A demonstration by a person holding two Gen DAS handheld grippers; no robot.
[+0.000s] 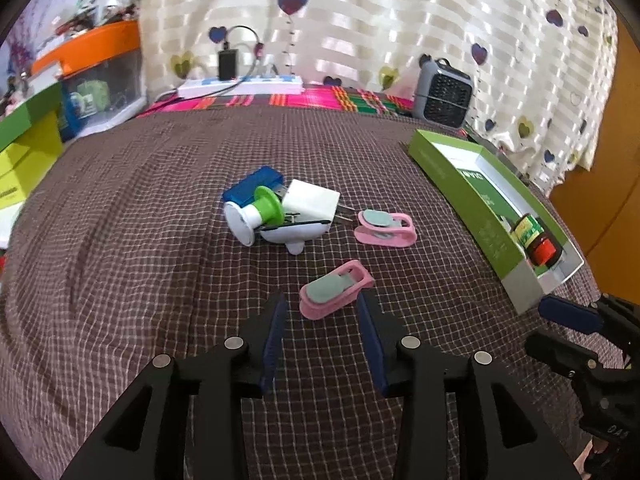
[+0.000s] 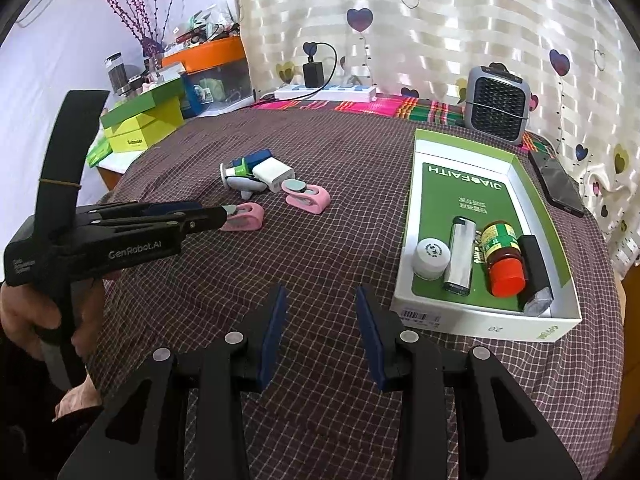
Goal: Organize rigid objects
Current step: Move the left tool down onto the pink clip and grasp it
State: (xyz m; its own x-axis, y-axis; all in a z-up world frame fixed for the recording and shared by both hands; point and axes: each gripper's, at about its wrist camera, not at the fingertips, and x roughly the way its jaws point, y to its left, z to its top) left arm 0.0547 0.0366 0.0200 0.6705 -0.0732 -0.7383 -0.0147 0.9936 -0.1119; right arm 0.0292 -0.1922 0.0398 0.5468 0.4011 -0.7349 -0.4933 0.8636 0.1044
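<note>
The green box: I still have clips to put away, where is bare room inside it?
Free: the green box's far half, beyond the white jar and red-capped bottle. Crowded: its near end, where jar, lighter, bottle and a dark item lie side by side.

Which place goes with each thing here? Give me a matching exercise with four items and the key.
Things:
1. red-capped bottle
2. near pink clip
3. white charger
4. black phone

Places:
A. just ahead of the open left gripper
B. on the cloth beside the box's far side
C. lying inside the green box
D. in the pile with the blue block

Pairs: 1-C, 2-A, 3-D, 4-B
</note>
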